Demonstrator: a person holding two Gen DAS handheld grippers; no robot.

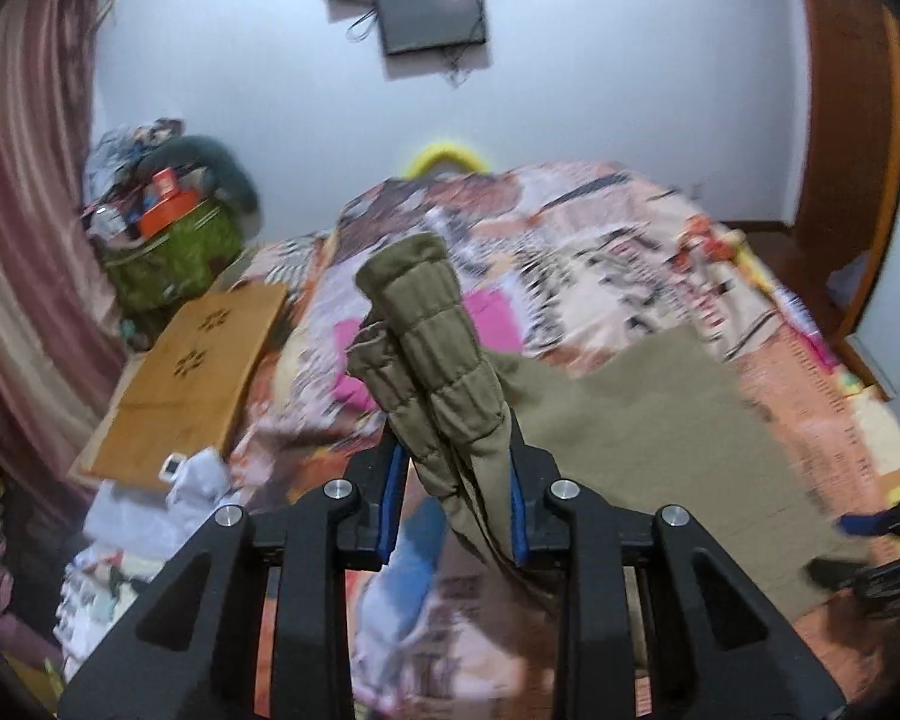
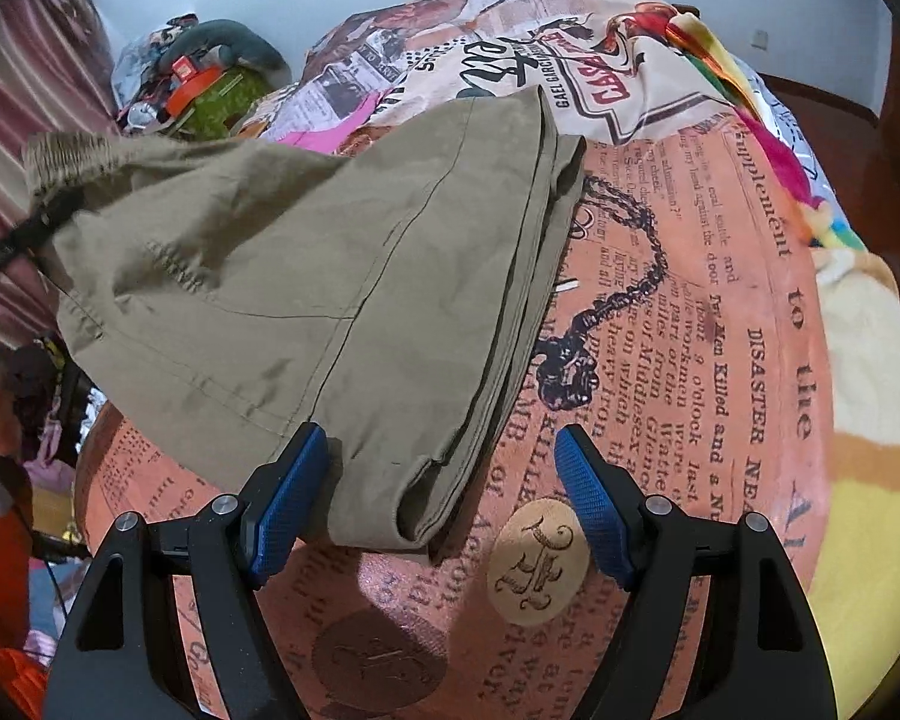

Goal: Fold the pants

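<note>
Olive-khaki pants (image 2: 306, 276) lie on a bed with a newspaper-print cover (image 2: 720, 360). My left gripper (image 1: 456, 456) is shut on the pants' ribbed elastic waistband (image 1: 426, 324) and holds it lifted above the bed. The rest of the pants (image 1: 660, 420) drapes down to the right. In the right wrist view the lifted waistband (image 2: 66, 156) shows at upper left with the left gripper under it. My right gripper (image 2: 444, 456) is open, its blue pads astride the folded leg end (image 2: 390, 498), which lies on the cover.
A brown board (image 1: 192, 366) and piled clothes (image 1: 150, 516) lie at the bed's left edge. A green bag with clutter (image 1: 168, 240) stands by the pink curtain (image 1: 18, 210). A bunched quilt (image 1: 510, 222) lies at the far end. A yellow blanket (image 2: 870, 480) lies to the right.
</note>
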